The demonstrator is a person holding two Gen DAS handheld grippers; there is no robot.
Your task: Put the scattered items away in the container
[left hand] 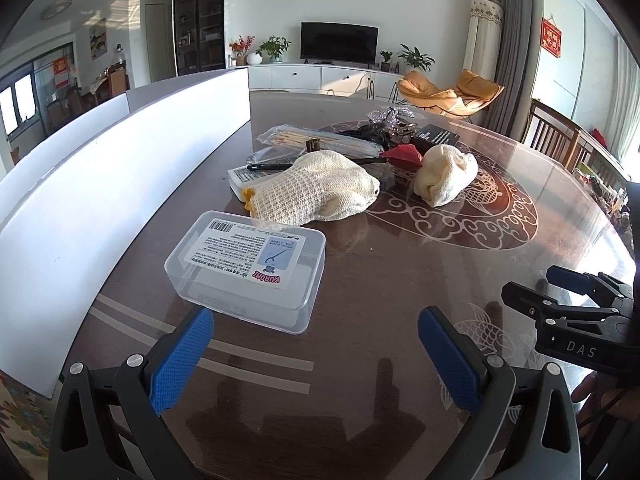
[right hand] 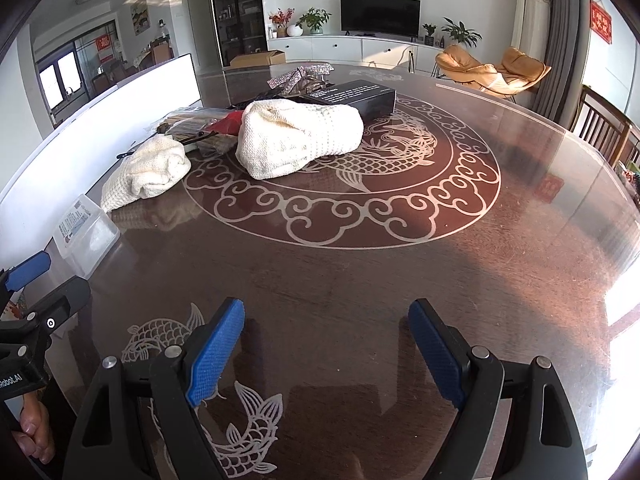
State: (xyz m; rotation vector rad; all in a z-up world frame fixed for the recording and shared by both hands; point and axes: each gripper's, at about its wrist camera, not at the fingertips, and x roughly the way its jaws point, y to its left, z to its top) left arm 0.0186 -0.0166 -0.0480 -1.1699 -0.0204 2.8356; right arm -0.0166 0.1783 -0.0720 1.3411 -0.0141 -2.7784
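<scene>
A clear plastic box (left hand: 246, 268) with a printed label lies just ahead of my open, empty left gripper (left hand: 316, 356). Beyond it lie a cream knitted cloth (left hand: 316, 192), a second bundled cream cloth (left hand: 444, 174), a red item (left hand: 402, 156), a black-handled tool (left hand: 272, 167), a packet of sticks (left hand: 316, 142) and a black box (left hand: 436, 136). The white container's wall (left hand: 120, 184) runs along the left. My right gripper (right hand: 326, 352) hovers open over bare table, well short of the big cloth (right hand: 300, 140), the smaller cloth (right hand: 152, 172) and the clear box (right hand: 86, 232).
The dark round table (right hand: 400, 272) has a glass top with fish and cloud patterns. A crinkled silver item (left hand: 390, 114) lies at the far side of the pile. Wooden chairs (left hand: 556, 136) stand at the right edge. A hand (right hand: 36, 428) holds the left tool.
</scene>
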